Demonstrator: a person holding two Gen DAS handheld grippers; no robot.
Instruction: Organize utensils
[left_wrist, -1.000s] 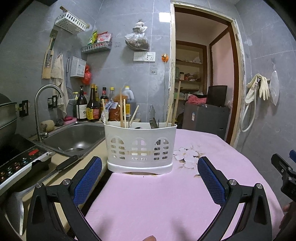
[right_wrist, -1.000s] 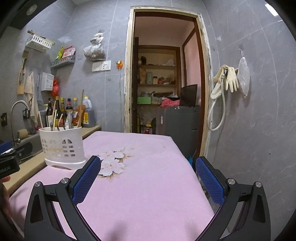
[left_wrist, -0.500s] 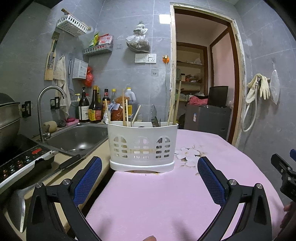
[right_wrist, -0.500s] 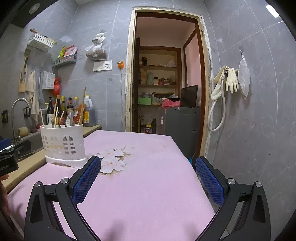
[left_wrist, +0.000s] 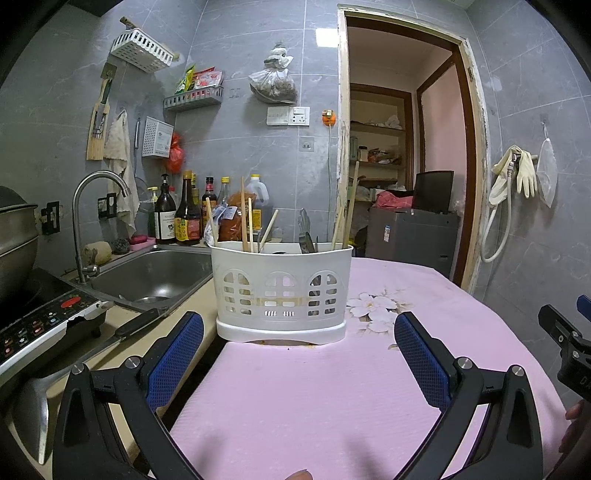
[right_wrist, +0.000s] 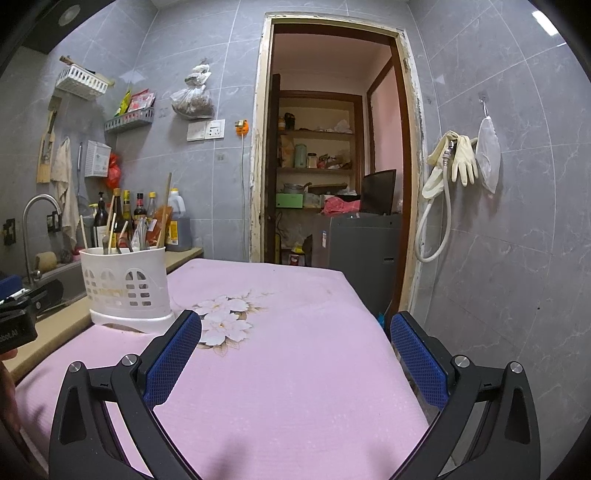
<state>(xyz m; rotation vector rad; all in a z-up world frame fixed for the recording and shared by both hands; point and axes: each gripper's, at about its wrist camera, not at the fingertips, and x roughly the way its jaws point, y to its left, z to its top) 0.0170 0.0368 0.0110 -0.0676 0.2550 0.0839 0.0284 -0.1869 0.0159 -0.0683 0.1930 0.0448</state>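
Note:
A white plastic utensil holder (left_wrist: 282, 291) stands at the left edge of the pink tablecloth (left_wrist: 314, 398), also seen in the right wrist view as the utensil holder (right_wrist: 125, 288). Wooden chopsticks (left_wrist: 245, 225) and metal utensils (left_wrist: 306, 236) stick up from it. My left gripper (left_wrist: 299, 360) is open just in front of the holder, empty. My right gripper (right_wrist: 295, 356) is open over the cloth, to the right of the holder, with nothing between its fingers.
A steel sink (left_wrist: 155, 273) with a tap (left_wrist: 86, 218) lies left of the holder, sauce bottles (left_wrist: 184, 218) behind it. An induction cooker (left_wrist: 40, 325) and a knife (left_wrist: 85, 354) sit at the near left. An open doorway (right_wrist: 332, 177) is behind the table.
Both views have shifted slightly, so the holder sits a little more to the right in each. Both grippers stay open and empty.

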